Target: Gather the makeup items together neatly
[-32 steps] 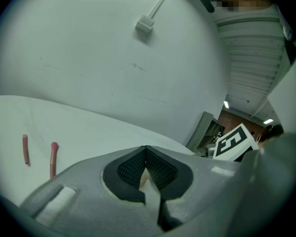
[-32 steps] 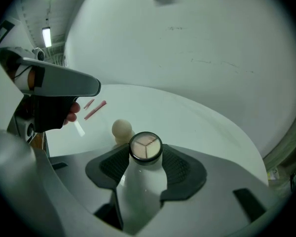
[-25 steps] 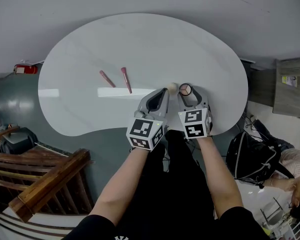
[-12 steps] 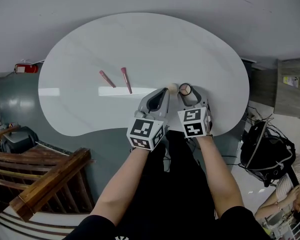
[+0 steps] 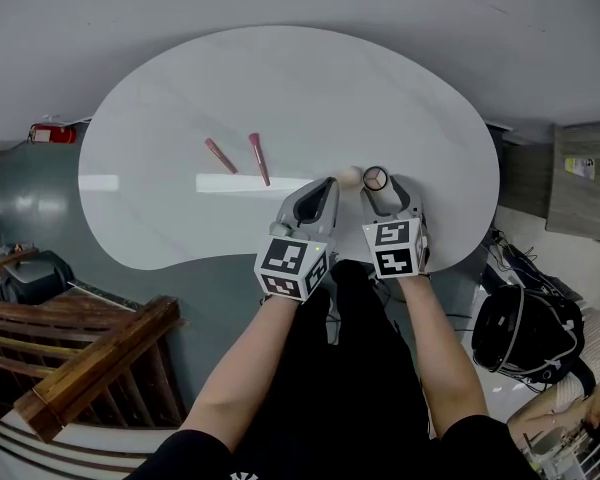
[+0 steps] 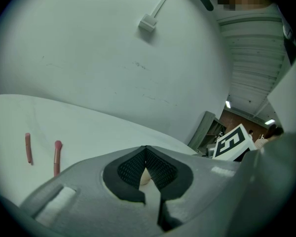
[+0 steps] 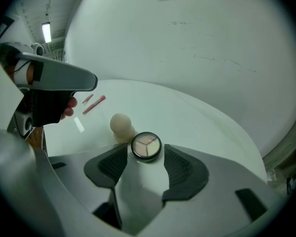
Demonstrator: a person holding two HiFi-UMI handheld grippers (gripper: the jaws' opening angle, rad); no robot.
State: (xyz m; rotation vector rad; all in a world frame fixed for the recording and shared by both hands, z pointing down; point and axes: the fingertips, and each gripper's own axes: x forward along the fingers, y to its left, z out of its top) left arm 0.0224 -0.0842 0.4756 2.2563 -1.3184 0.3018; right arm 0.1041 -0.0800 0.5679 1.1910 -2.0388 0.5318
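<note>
A round compact (image 5: 375,178) with a three-part pan lies on the white table (image 5: 280,78) near its front edge. It sits between the tips of my right gripper (image 5: 379,189), whose jaws are opening; in the right gripper view a thin gap shows on each side of the compact (image 7: 146,146). A beige sponge (image 5: 350,176) stands just left of the compact. My left gripper (image 5: 325,186) is shut and empty, tips close to the sponge (image 6: 145,176). Two pink brushes (image 5: 220,155) (image 5: 258,158) lie side by side further left.
The table's front edge runs right under both grippers. A wooden chair (image 5: 90,358) stands at the lower left, a red object (image 5: 50,137) lies on the floor at the left. A black backpack (image 5: 525,333) and a grey shelf (image 5: 580,178) are on the right.
My right gripper's jaws have spread a little around the compact, and both have shifted slightly right. The left gripper has stayed put. The backpack on the floor moved.
</note>
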